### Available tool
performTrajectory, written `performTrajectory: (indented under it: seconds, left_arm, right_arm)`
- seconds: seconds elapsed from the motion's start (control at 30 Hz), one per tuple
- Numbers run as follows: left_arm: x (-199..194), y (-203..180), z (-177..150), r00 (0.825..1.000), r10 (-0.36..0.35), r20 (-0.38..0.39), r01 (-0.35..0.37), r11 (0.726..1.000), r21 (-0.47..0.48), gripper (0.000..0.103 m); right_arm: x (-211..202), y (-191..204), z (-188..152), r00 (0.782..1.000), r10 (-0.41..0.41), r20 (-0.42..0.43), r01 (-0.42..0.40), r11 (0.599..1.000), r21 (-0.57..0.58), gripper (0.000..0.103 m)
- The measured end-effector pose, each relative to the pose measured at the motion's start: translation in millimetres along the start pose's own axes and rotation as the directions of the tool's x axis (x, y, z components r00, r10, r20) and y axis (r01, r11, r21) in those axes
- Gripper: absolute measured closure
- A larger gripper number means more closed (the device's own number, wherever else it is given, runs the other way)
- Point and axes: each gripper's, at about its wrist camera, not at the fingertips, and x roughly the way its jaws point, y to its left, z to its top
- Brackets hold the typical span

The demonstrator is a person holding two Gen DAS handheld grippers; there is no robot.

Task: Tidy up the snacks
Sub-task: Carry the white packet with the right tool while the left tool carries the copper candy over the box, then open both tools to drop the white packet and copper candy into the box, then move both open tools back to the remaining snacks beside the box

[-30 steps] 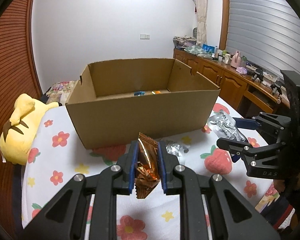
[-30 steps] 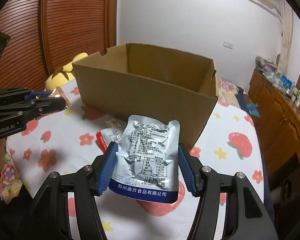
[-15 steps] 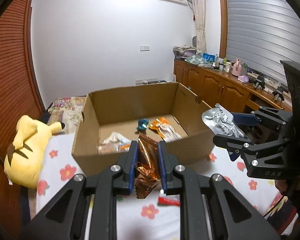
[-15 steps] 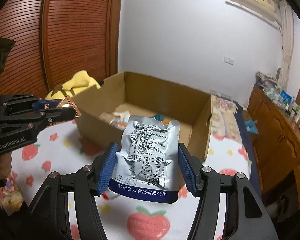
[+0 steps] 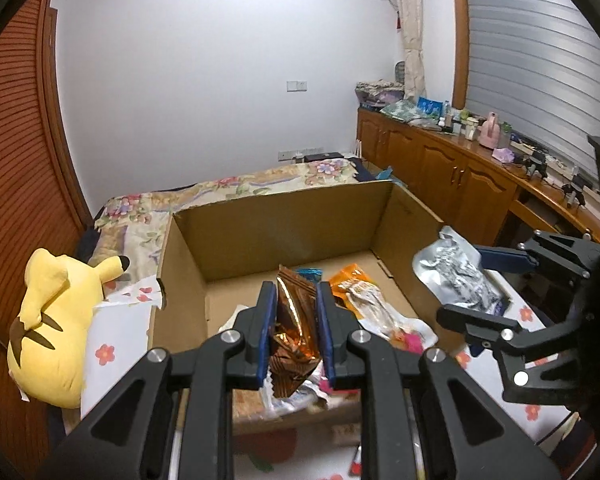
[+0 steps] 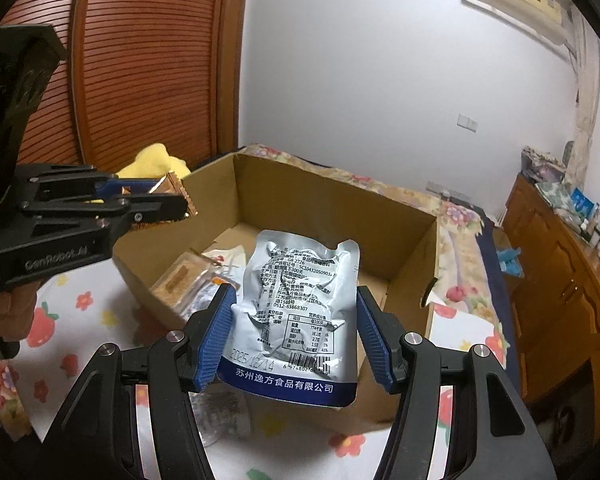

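An open cardboard box [image 5: 284, 220] stands on the flowered cloth, with several snack packs inside, among them an orange pack [image 5: 358, 290]. My left gripper [image 5: 294, 328] is shut on a copper foil snack pack [image 5: 294, 332], held above the box's near edge. My right gripper [image 6: 294, 332] is shut on a silver pouch [image 6: 296, 312] with blue printed band, held above the box's [image 6: 328, 208] near corner. The silver pouch [image 5: 456, 276] and right gripper show at the right of the left wrist view; the left gripper [image 6: 156, 204] shows at the left of the right wrist view.
A yellow plush toy [image 5: 48, 324] lies left of the box. A wooden cabinet [image 5: 460, 176] with clutter runs along the right wall. A red slatted door [image 6: 140, 64] is behind. More packs lie on the cloth [image 6: 72, 312] in front of the box.
Both grippers have risen and moved forward with their packs, from low in front of the box to above its near edge; the box's inside now shows.
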Motion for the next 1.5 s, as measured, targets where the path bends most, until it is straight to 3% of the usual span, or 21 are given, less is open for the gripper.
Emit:
performTrajectory:
  seconds: [0.37, 0.93, 1.3, 1.5]
  left_arm:
    - [38.5, 7.7, 0.3, 0.999, 0.001, -0.050, -0.001, 1.000, -0.010, 0.083]
    - [27.7, 9.6, -3.8, 1.000, -0.012, -0.028, 0.012, 1.000, -0.003, 0.079]
    - [4.4, -0.6, -10.5, 1.000, -0.019, 0.001, 0.019, 1.000, 0.015, 0.078]
    - [-20.4, -7.6, -24.5, 1.000, -0.010, 0.019, 0.009, 1.000, 0.023, 0.075]
  right_arm:
    - [33.2, -7.5, 9.7, 0.999, 0.013, -0.046, -0.012, 1.000, 0.013, 0.041]
    - [67.3, -11.8, 13.0, 0.994, 0.012, -0.106, -0.008, 0.999, 0.039, 0.040]
    - [54.9, -10.2, 8.4, 0.996, 0.003, -0.094, 0.002, 0.999, 0.045, 0.042]
    - [18.2, -0.2, 0.0, 0.998, 0.005, -0.056, -0.002, 0.998, 0.056, 0.042]
